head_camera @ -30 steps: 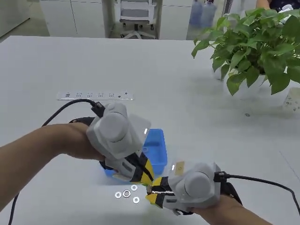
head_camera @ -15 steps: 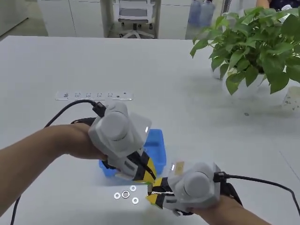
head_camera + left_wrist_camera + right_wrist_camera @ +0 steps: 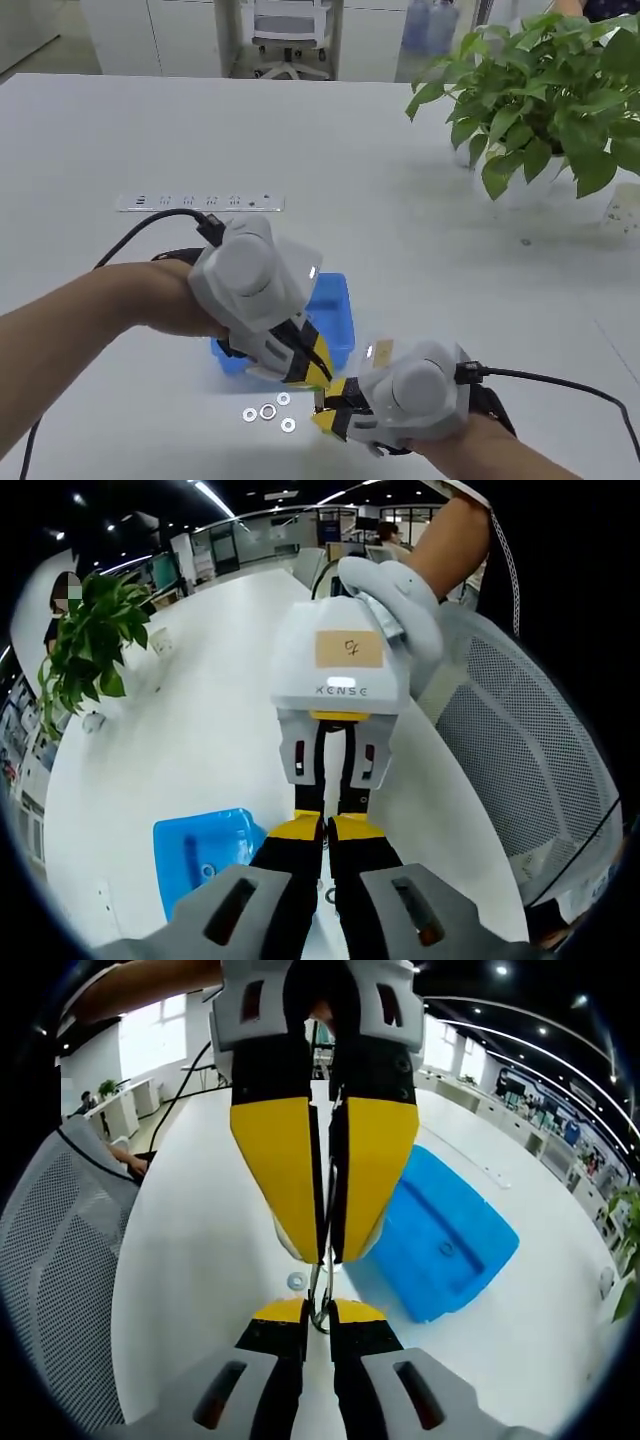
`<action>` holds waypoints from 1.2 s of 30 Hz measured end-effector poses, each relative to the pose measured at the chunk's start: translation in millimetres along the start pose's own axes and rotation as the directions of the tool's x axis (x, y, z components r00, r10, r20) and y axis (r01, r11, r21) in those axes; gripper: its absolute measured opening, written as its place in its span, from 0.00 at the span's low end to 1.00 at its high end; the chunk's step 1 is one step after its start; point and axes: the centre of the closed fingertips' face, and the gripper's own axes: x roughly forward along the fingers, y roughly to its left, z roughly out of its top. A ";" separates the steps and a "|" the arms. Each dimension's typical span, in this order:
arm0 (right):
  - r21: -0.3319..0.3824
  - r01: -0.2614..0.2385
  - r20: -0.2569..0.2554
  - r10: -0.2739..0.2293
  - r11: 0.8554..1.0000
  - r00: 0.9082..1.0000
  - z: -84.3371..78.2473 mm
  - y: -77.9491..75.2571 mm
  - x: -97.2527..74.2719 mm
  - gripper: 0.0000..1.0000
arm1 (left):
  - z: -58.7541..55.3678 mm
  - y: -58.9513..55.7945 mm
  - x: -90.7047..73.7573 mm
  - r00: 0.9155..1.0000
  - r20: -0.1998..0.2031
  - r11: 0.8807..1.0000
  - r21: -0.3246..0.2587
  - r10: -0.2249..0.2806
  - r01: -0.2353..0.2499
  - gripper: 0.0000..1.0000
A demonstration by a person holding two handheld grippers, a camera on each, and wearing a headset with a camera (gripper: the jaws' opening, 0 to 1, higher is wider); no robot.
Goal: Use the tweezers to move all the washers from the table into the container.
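Note:
Thin metal tweezers (image 3: 322,1222) run between my two grippers, which meet tip to tip. My left gripper (image 3: 316,372) is shut on the tweezers' upper part, its yellow jaws pointing down at the table. Facing it, my right gripper (image 3: 326,412) is shut on the tweezers' lower end (image 3: 319,1318). Several small washers (image 3: 268,411) lie on the white table just left of the jaw tips; one washer (image 3: 297,1281) lies beneath the tweezers. The blue container (image 3: 334,318) stands right behind the left gripper, and a round piece lies inside the container (image 3: 447,1250).
A white power strip (image 3: 200,203) lies further back on the left, with a black cable (image 3: 150,228) running to the left gripper. A potted plant (image 3: 545,90) stands at the far right. Another cable (image 3: 560,385) trails right from the right gripper.

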 end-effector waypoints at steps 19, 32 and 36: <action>-0.023 0.016 0.000 -0.016 1.000 1.000 10.9 -1.9 -13.7 0.10 | 12.3 -1.7 -12.7 1.000 -0.014 1.000 0.028 -0.002 0.003 0.06; -0.034 0.034 0.012 -0.033 0.999 0.999 36.6 -8.1 -27.2 0.10 | 24.1 2.8 -38.6 1.000 -0.016 1.000 0.020 0.009 -0.008 0.06; -0.036 0.036 0.012 -0.036 0.999 0.999 43.8 -11.9 -29.2 0.10 | 26.8 6.2 -46.9 1.000 -0.019 1.000 0.023 0.017 -0.017 0.06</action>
